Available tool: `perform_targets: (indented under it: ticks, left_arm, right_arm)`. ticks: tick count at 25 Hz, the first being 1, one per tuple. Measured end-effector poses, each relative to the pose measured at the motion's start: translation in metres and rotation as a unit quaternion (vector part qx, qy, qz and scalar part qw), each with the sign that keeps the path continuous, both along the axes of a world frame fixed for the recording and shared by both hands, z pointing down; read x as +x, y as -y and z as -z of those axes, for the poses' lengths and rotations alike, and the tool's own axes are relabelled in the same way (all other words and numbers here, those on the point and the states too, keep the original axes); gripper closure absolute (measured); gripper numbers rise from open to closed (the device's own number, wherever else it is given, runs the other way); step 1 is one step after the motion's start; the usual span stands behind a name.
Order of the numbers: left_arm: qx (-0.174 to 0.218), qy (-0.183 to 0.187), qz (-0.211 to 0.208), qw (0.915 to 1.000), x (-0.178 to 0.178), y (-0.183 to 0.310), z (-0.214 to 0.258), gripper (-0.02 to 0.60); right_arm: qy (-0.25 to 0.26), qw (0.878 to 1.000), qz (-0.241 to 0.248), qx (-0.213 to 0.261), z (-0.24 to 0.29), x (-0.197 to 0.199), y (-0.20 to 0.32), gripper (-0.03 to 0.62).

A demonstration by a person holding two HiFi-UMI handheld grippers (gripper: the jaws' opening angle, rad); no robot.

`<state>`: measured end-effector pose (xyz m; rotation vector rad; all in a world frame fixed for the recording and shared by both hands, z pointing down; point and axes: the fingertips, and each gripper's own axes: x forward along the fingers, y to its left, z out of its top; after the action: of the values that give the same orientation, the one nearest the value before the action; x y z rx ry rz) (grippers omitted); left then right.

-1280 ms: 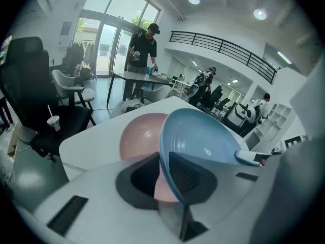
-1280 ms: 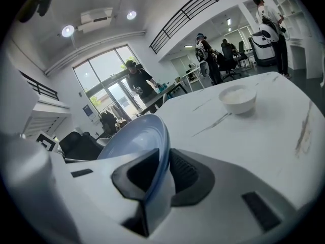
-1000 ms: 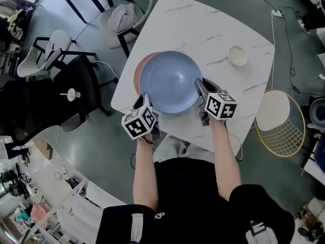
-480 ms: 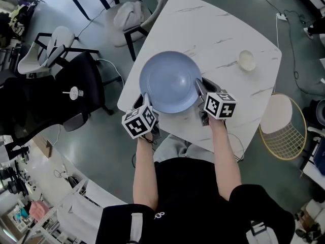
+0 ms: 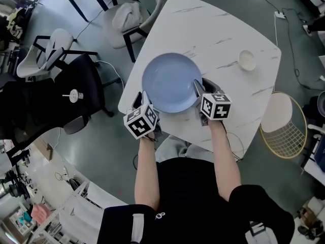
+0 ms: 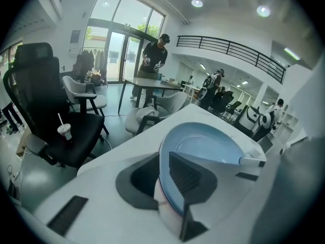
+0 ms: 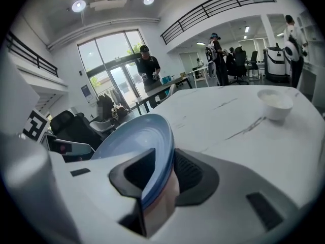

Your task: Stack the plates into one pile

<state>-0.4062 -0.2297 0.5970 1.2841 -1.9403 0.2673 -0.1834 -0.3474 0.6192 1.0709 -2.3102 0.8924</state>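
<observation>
Left tool (image 6: 163, 173): jaws pinching the near-left rim of the blue plate (image 5: 171, 83). Right tool (image 7: 162, 176): jaws have just been opening and are now spread. The same plate's near-right rim sits between them, with the ribbed pad off the rim. Both tools angle down at the table (image 5: 213, 29).

Pink plate (image 7: 160, 203) is directly under the blue one. Only a sliver shows below the rim at the jaws; head view shows blue only. The pile is on the near-left part of the table, close to the edge by the person.

Small white bowl (image 5: 247, 60) is toward the far right, well apart from the plates.

Off the table:
- Black chair (image 5: 84, 75) on the left, with a straw cup (image 5: 74, 94) on its seat.
- White chair (image 5: 127, 15) at the far edge.
- Round wire basket (image 5: 284, 128) on the floor to the right.
</observation>
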Motion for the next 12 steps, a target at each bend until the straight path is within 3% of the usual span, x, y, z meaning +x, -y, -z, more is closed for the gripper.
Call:
perform_targets:
  ticks: [9,11,12]
  left_arm:
    - [0.027,-0.02,-0.001,0.9995,0.008,0.001,0.003,0.552]
    - [0.037,-0.025,0.003,0.999,0.011,0.004,0.008,0.56]
    - [0.04,-0.027,0.003,0.9988,0.015,0.004,0.011,0.563]
  right_arm:
    - [0.006,0.999,-0.02,0.034,0.02,0.012,0.003,0.475]
    - [0.008,0.999,-0.013,0.035,0.024,0.016,-0.002,0.508]
    - [0.009,0.999,-0.007,0.033,0.027,0.018,-0.005,0.557]
